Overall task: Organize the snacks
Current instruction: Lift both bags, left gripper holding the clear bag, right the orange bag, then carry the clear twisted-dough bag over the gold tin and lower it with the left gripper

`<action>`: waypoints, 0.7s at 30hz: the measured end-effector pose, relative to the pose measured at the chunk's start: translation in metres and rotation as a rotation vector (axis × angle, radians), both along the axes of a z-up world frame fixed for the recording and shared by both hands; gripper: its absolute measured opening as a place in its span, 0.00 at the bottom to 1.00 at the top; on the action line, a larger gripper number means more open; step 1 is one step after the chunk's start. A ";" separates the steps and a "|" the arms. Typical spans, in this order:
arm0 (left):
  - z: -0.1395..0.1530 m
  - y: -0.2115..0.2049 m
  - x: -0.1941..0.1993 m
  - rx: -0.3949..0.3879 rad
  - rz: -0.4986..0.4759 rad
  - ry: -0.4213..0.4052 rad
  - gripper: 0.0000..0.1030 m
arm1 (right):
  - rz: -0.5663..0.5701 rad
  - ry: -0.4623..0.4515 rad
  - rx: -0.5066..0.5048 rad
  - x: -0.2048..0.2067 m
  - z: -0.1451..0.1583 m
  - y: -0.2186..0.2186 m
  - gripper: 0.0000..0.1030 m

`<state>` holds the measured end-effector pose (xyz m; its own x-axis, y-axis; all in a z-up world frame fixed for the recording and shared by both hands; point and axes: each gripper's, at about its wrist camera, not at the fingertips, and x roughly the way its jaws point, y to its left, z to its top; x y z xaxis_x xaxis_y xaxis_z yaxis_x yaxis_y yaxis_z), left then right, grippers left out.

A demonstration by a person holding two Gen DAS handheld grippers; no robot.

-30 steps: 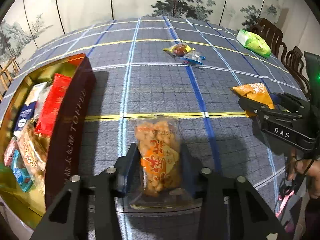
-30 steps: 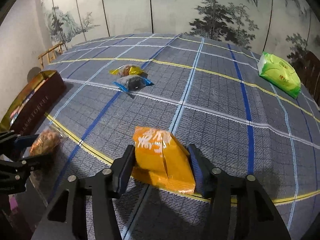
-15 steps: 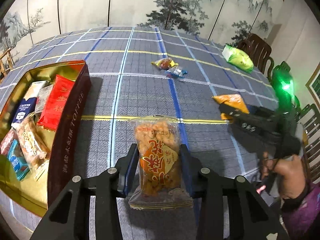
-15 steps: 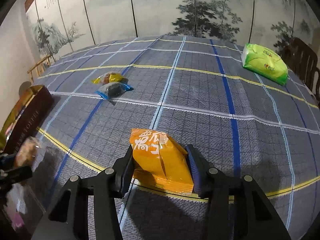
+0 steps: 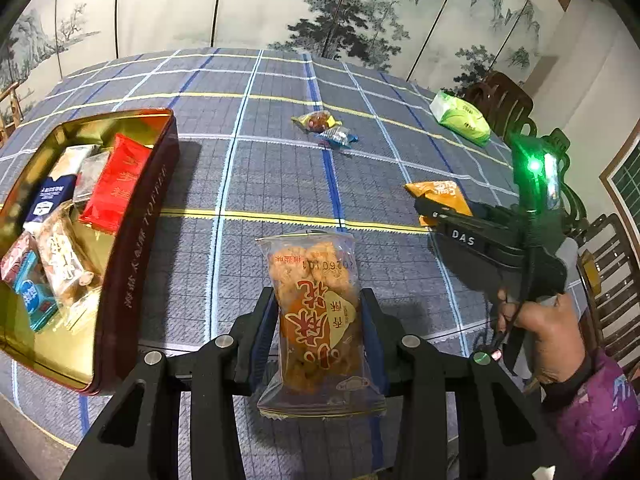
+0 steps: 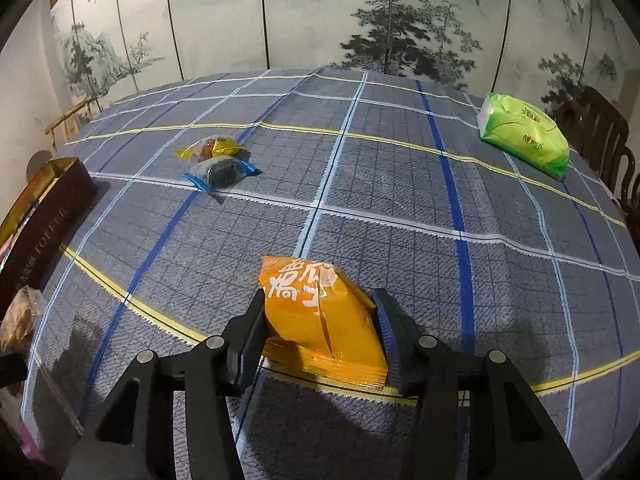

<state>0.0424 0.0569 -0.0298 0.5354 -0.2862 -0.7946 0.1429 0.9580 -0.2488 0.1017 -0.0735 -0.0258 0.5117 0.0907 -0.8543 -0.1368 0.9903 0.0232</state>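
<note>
Clear packet of fried snack [image 5: 318, 312] is clamped in the left tongs [image 5: 318, 336], long axis running near-to-far, lifted over the surface [image 5: 280, 168]. Open tin [image 5: 132, 240] lies just left. Right tongs [image 6: 318, 332] have just closed onto the orange packet [image 6: 320, 320], farther right.

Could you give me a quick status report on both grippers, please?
Left gripper shut on clear snack pack. Right gripper shut on orange packet, jaws just closed in. Path to tin unobstructed.
</note>
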 end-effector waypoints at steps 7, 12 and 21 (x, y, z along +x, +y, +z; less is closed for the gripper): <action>0.023 0.021 -0.009 -0.011 0.033 -0.046 0.36 | -0.011 -0.001 -0.007 -0.001 0.000 -0.002 0.49; 0.034 0.041 -0.013 -0.002 0.067 -0.068 0.36 | -0.014 -0.001 -0.006 -0.001 0.000 -0.002 0.50; 0.045 0.085 -0.012 0.010 0.159 -0.095 0.36 | -0.015 -0.001 -0.007 -0.001 0.000 -0.003 0.50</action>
